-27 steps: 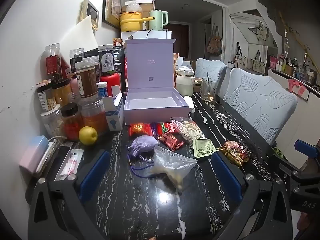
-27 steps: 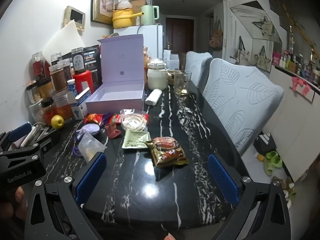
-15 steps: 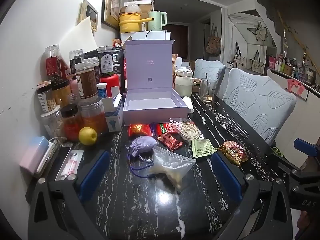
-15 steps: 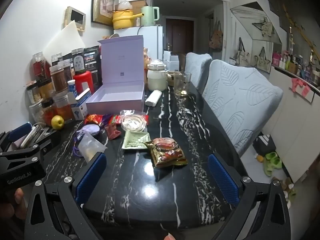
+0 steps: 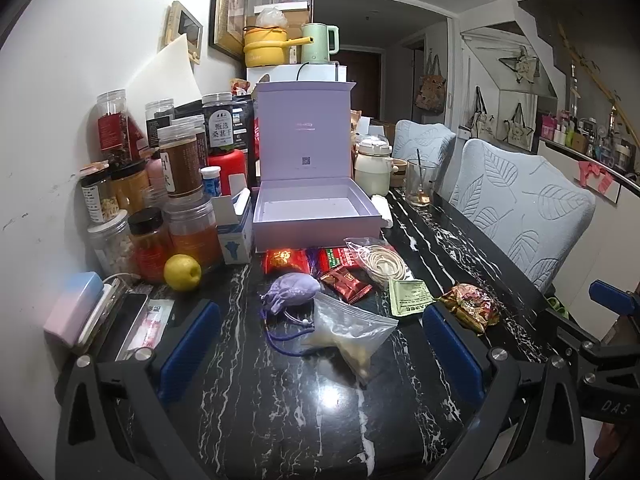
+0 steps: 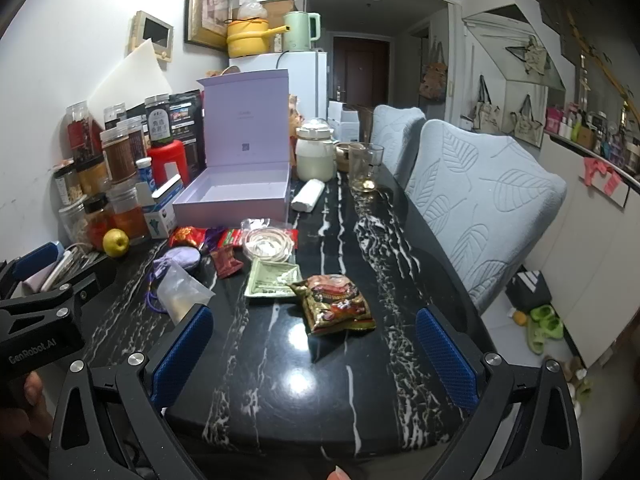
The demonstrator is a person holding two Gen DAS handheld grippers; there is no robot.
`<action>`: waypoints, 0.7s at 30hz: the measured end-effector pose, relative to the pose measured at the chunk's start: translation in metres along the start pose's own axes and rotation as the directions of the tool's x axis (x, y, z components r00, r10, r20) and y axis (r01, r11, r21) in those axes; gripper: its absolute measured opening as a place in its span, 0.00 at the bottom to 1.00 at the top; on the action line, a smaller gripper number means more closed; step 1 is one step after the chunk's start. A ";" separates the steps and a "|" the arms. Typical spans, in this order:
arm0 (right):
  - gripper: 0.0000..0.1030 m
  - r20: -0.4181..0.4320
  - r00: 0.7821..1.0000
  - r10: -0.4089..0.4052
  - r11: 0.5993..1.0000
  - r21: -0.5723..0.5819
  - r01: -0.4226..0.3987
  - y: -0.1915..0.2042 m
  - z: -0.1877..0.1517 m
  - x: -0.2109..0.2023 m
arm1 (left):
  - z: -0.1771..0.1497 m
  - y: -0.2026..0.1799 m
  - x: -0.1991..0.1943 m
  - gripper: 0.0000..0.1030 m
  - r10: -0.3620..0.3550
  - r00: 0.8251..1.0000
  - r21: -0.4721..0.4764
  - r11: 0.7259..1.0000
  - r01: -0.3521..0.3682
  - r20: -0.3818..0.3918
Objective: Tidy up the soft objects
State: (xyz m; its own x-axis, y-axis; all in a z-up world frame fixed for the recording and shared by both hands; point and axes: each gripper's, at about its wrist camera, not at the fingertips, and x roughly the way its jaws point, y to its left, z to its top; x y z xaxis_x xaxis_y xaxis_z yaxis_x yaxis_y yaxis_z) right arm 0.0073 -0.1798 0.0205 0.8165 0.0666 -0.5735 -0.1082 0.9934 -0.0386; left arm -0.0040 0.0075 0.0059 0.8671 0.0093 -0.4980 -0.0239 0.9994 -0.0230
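My left claw [image 5: 320,344] hangs spread wide over the black white-veined marble tabletop [image 5: 280,408], gripping nothing; its body, seen from the right wrist, reads "GenRobot.AI". My right claw [image 6: 312,352] is just as wide apart and empty — its housing shows "DAS" in the left view. Between the left fingers lies a clear zip bag of pale grains [image 5: 352,332], touching the cord of a lilac drawstring cloth pouch [image 5: 290,292] just beyond. Ahead of the right claw sits a crinkled brown-and-red foil snack packet [image 6: 334,304], beside a pale green printed sachet [image 6: 272,278]; its print is too small to read. Farther on are red wrapped candies [image 5: 286,260] and a bag of coiled white cord [image 5: 378,262]. Behind them stands the open lilac cardboard gift box [image 5: 314,216], a small code square on its raised lid. Left of it — a dark-labelled plastic jar [image 5: 218,126] printed "甄选".
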 end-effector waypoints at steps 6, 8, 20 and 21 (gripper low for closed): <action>1.00 0.002 1.000 0.001 1.000 -0.004 -0.001 0.000 0.000 0.000 | -0.002 -0.001 0.001 1.00 0.003 1.000 0.000 1.000 -0.003 -0.004; 1.00 0.002 1.000 0.000 1.000 -0.006 0.000 0.001 0.000 0.000 | -0.002 -0.001 0.001 1.00 0.002 1.000 0.000 1.000 -0.002 -0.006; 1.00 0.001 1.000 0.000 1.000 -0.008 0.000 0.002 0.000 0.000 | -0.004 0.000 0.002 1.00 0.005 1.000 -0.004 1.000 -0.005 -0.012; 1.00 0.002 1.000 0.000 1.000 -0.009 0.000 0.002 0.000 0.000 | -0.004 0.000 0.002 1.00 0.004 1.000 -0.003 1.000 -0.004 -0.012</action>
State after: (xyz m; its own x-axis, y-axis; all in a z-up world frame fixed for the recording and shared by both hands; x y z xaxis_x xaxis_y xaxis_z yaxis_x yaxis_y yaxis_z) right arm 0.0073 -0.1780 0.0202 0.8175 0.0667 -0.5721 -0.1132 0.9925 -0.0462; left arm -0.0048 0.0069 0.0013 0.8610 0.0131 -0.5085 -0.0293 0.9993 -0.0239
